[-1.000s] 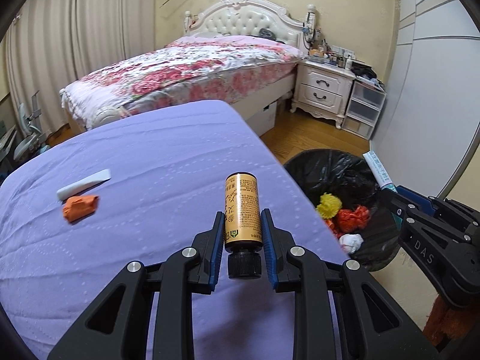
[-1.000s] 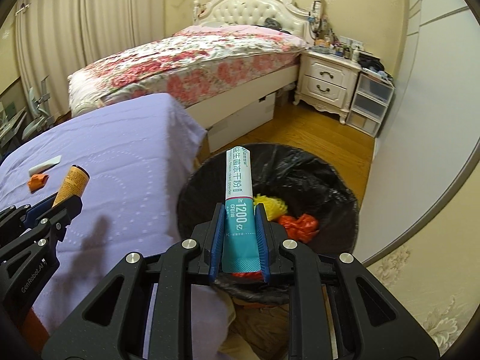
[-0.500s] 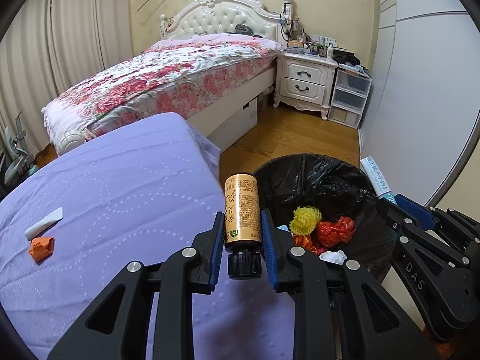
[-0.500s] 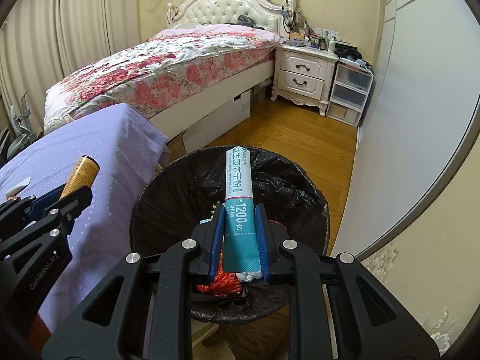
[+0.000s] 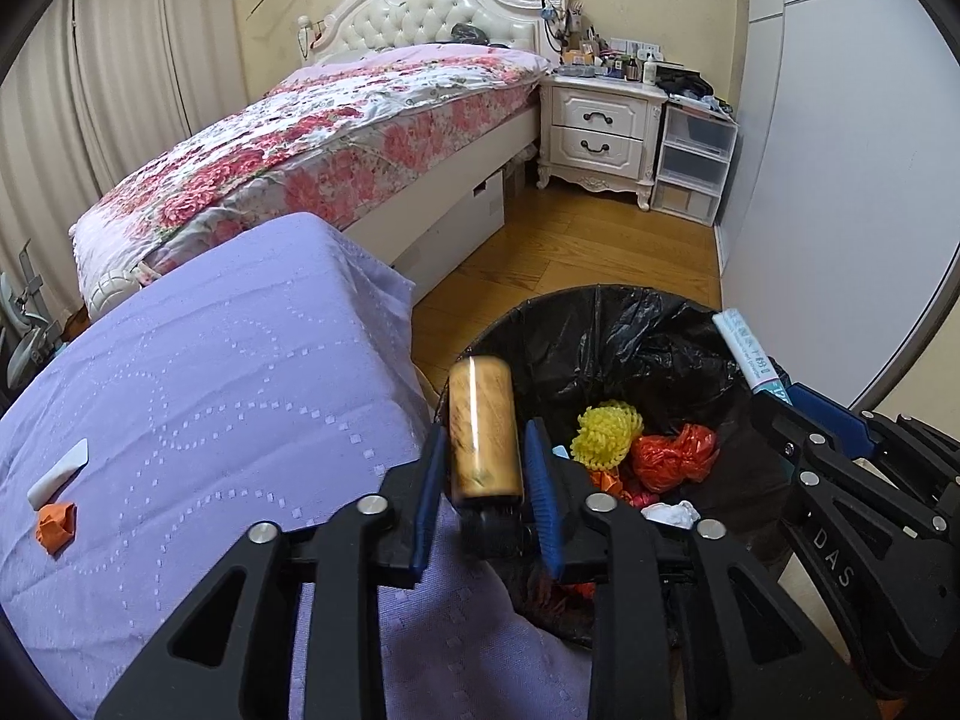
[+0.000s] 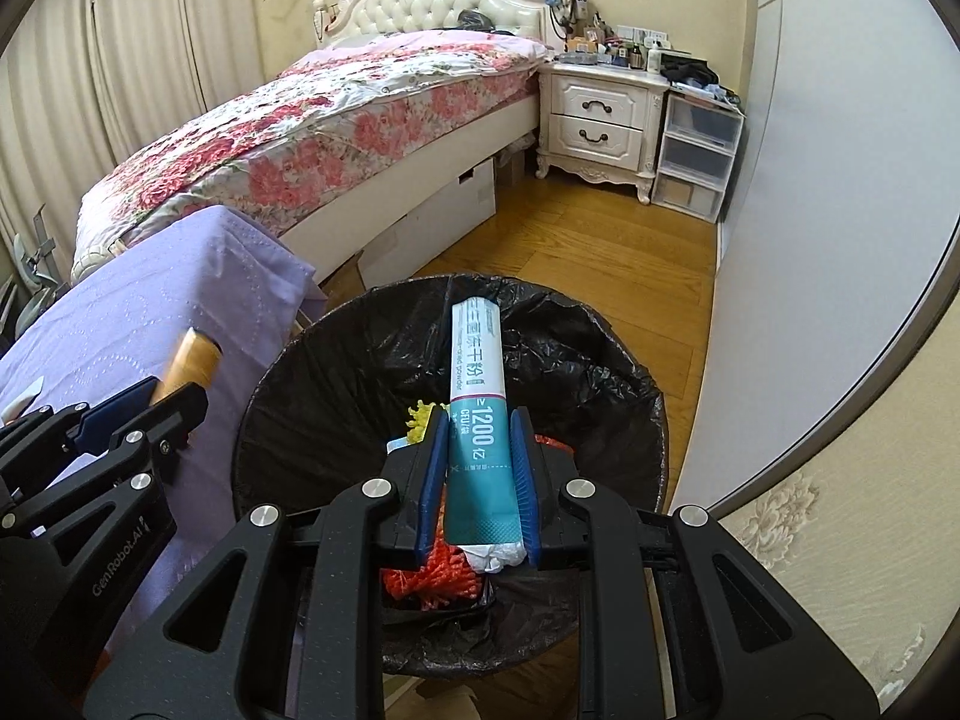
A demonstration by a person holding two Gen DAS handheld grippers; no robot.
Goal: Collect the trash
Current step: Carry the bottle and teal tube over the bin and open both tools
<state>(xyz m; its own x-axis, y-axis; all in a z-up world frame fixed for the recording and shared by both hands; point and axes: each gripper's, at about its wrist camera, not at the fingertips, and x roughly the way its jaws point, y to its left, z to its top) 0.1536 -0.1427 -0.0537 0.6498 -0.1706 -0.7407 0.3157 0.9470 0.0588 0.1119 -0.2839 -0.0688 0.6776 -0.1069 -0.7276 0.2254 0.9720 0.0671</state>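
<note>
A gold bottle (image 5: 480,408) with a black cap lies blurred between the pads of my left gripper (image 5: 485,429), whose jaws are opening; slim gaps show on both sides of it. It hangs over the near-left rim of the black-lined trash bin (image 5: 630,330). My right gripper (image 6: 479,414) is shut on a teal and white sachet (image 6: 477,348), held above the bin (image 6: 360,390). Inside the bin lie a yellow net (image 5: 606,432), a red bag (image 5: 675,459) and white paper (image 5: 672,513). On the purple cloth (image 5: 210,390) remain an orange scrap (image 5: 55,525) and a white strip (image 5: 60,471).
The purple-covered surface ends just left of the bin. Beyond it stand a floral bed (image 5: 336,120), a white nightstand (image 5: 600,126) and plastic drawers (image 5: 693,162). A pale wardrobe door (image 5: 840,180) runs along the right, with wooden floor (image 5: 570,252) between.
Both grippers have travelled right from over the purple cloth to above the bin. The left jaws have widened and the gold bottle, sharp before, is now blurred and turned between them.
</note>
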